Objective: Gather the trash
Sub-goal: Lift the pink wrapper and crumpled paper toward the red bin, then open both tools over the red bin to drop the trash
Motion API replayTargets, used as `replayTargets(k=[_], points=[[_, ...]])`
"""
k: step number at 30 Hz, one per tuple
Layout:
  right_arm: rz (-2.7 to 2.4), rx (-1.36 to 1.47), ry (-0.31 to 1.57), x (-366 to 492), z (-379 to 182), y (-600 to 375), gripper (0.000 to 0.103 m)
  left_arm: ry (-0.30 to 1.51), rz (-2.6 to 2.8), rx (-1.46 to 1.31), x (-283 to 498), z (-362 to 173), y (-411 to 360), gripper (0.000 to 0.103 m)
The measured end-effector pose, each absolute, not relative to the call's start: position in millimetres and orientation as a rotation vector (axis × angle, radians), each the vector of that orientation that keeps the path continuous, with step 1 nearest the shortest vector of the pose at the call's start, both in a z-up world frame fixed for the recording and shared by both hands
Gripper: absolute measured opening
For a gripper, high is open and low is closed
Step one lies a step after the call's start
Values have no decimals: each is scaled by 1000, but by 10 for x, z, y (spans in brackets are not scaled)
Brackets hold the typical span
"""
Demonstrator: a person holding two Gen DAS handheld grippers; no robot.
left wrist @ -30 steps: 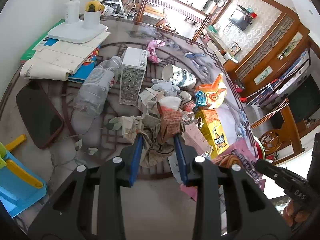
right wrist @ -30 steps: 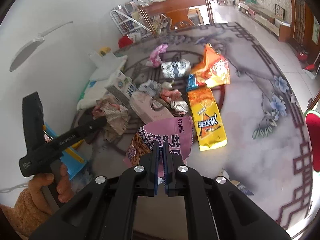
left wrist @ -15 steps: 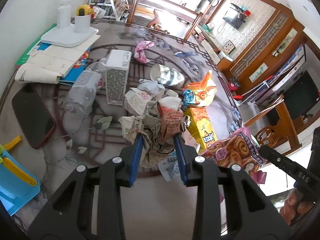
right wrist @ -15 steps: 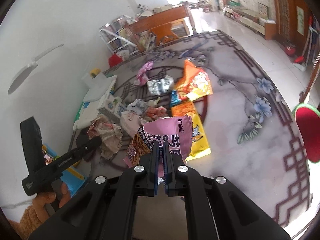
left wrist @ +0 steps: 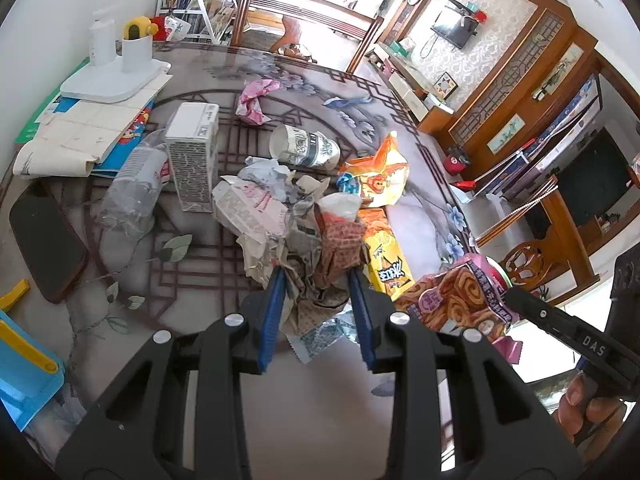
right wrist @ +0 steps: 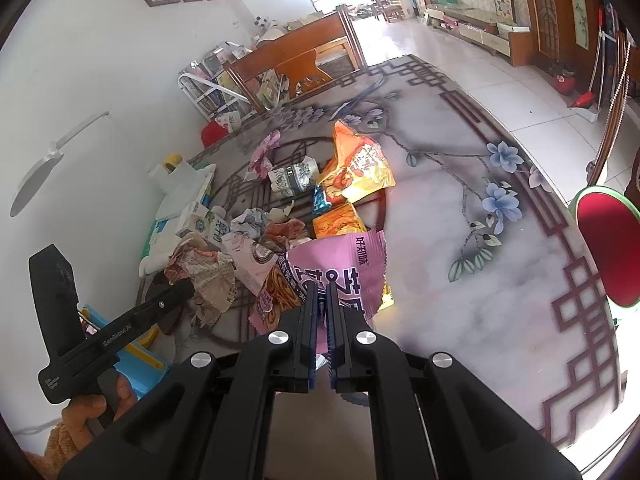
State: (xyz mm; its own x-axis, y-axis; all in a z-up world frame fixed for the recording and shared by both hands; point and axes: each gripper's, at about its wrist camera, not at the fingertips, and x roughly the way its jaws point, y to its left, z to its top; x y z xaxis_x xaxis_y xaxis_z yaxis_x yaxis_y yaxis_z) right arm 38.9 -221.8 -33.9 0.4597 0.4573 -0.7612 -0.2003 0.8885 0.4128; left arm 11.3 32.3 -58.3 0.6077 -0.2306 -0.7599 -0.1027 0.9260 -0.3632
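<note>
Here the left gripper (left wrist: pixel 318 280) has its blue fingers (left wrist: pixel 274 308) clamped on a wad of crumpled paper (left wrist: pixel 320 268), held above the table (left wrist: pixel 424 208); the right gripper (right wrist: pixel 322 300) has its jaws pressed nearly together, pinching the edge of a pink snack bag (right wrist: pixel 340 272), which hangs raised over the near side of the table; from the left camera the same bag (left wrist: pixel 460 300) shows printed spiral pastries and sits well to the right of the paper wad. On the table lie more scraps: a yellow snack packet (left wrist: pixel 384 252) just beside the wad, an orange chip bag (left wrist: pixel 380 176) beyond it, a paper cup (left wrist: pixel 304 148) tipped on its side, a white carton (left wrist: pixel 194 156) lying flat, a squashed plastic bottle (left wrist: pixel 136 188) to its left, and a pink wrapper (left wrist: pixel 254 100) farther back; a dark phone (left wrist: pixel 44 244) rests near the left edge, and a white tray (left wrist: pixel 116 80) with a cup stands by the wall.
</note>
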Motion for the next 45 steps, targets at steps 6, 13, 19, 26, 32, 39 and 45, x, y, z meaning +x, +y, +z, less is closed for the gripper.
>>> replayTargets(k=[6,13,19,26,32,39,45], points=[[408,288,1024,401,-366,-2312,2,932,-78,-389,143,-599,218,31],[400,304,1035,430,-420,-2496,2,943,-87,-373,199,-605,18,31],[385,319,1032,451,-409,-2721,2,950,-105,-362,283,-595,-221,31],[335,334,1011,514,-364,-3214,2,963,-156,-346,480,-592,-701,31],[280,362,980,587,-318,-3818,2,976,-215,-304,717,-582,-1296,31],[188,390,977,637,-374,-4667,3,1010,-316,-250,974,-654,-2243,31],[69,432,961,682,-462,-5428,2,1060,-407,-203,1185,-774,-3044,31]])
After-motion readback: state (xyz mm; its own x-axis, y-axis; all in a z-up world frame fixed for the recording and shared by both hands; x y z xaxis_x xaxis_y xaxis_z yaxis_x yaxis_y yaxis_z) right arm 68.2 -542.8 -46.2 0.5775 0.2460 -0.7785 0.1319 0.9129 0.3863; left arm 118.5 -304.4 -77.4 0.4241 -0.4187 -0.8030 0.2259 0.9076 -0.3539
